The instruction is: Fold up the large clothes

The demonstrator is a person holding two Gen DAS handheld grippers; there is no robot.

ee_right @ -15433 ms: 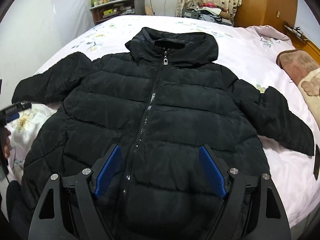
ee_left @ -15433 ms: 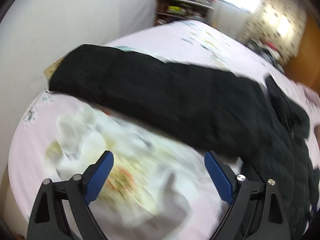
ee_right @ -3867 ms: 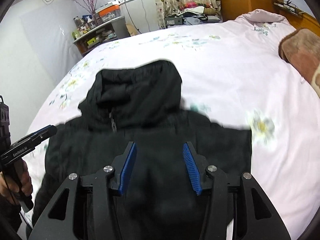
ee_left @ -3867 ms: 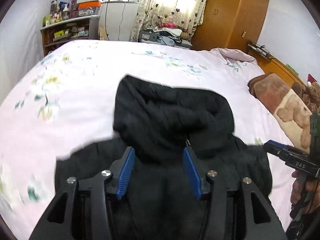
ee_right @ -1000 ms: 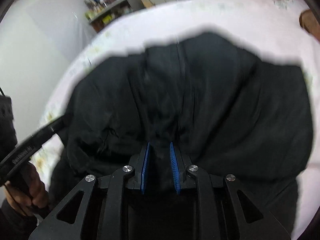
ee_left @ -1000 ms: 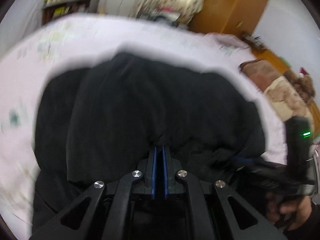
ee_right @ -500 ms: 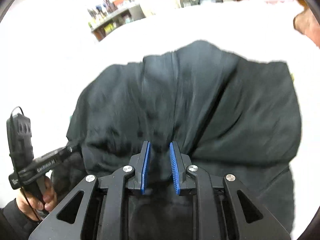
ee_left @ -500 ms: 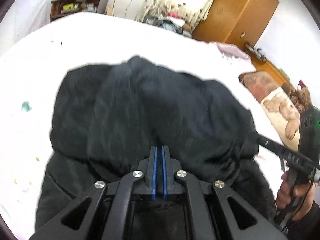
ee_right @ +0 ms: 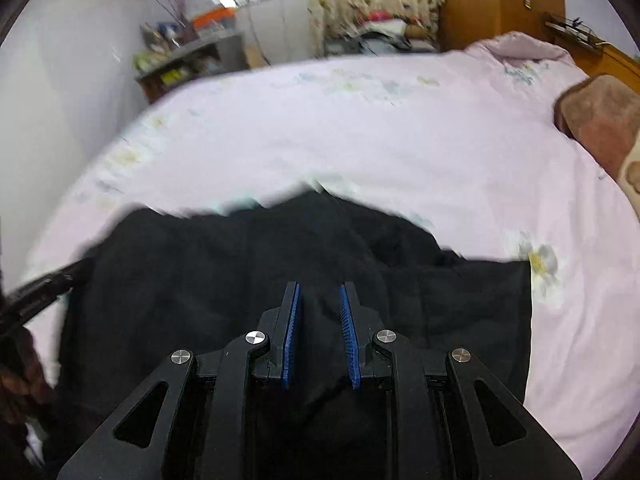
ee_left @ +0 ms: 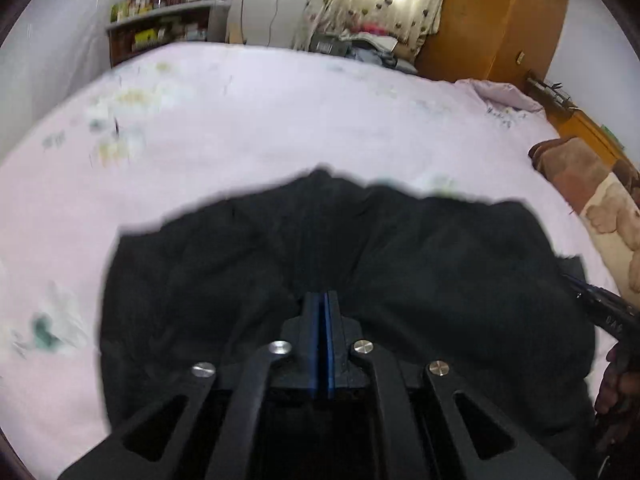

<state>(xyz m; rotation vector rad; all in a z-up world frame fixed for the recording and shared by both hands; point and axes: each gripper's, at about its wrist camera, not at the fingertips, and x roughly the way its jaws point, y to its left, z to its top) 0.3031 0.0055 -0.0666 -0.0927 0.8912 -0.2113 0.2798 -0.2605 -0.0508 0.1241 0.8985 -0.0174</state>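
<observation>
the big black coat (ee_left: 420,264) lies in a folded, puffy heap on the pink bed (ee_left: 280,120), at the near edge, close to the person. both claws are down at its near side.

the left claw (ee_left: 323,300) is clenched. its two blue pads are pressed flat together, and the coat's cloth bunches up right at their tips, so it looks like it is pinching a thin bit of the coat. the right claw (ee_right: 320,300) has its blue pads a little apart with a thick fold of black cloth between them. i cannot tell if it is squeezing that fold or letting it go.

the step now looks like laying the folded part down flat. to do it well, both claws should go down side by side, so one side does not drag. put the cloth softly onto the heap, edge on edge, then let go with both together. the coat is fat and slippery, so it may puff up or slide open. a small press on top after letting go would help it stay.

watch the far edge of the coat. it looks wavy and bumpy, so a gentle pull toward the near side could smooth it.

the brown blanket (ee_right: 600,128) lies well apart, at the bed's right side.
</observation>
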